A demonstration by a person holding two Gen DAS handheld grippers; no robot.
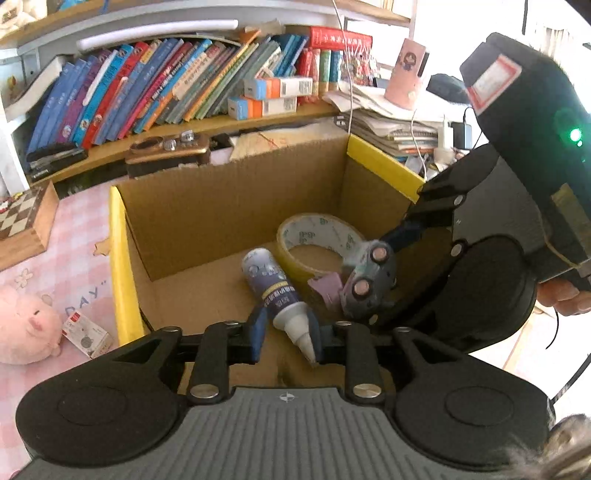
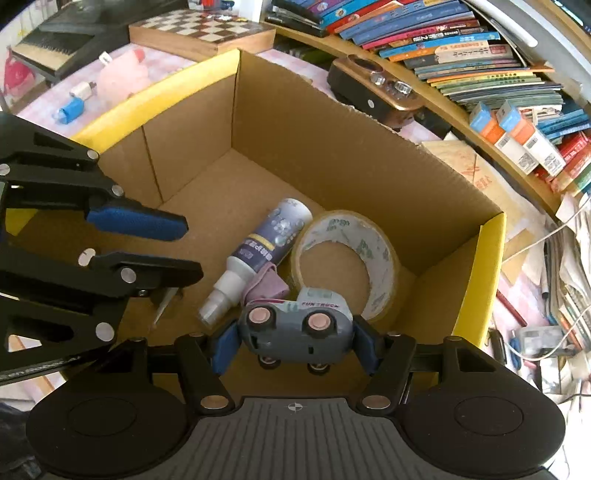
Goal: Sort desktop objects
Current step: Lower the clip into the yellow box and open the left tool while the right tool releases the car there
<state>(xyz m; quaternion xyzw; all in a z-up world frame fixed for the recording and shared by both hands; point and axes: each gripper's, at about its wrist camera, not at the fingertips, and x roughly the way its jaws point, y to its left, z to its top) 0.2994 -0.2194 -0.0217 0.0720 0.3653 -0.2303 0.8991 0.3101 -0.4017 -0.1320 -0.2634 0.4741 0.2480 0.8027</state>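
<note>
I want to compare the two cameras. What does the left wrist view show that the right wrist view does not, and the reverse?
Only the left wrist view shows the pink cup on the paper stack and the hand holding the right gripper. Only the right wrist view shows the toy piano and the FUN TRUCK lettering on the toy truck. Both show the cardboard box, bottle, tape roll, chessboard and plush pig.

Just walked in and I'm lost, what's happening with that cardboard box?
Someone is sorting desk clutter into the cardboard box. The right tongs hold a toy truck just above the box floor. The left tongs are open over the box. A bottle and a tape roll already lie inside.
</note>
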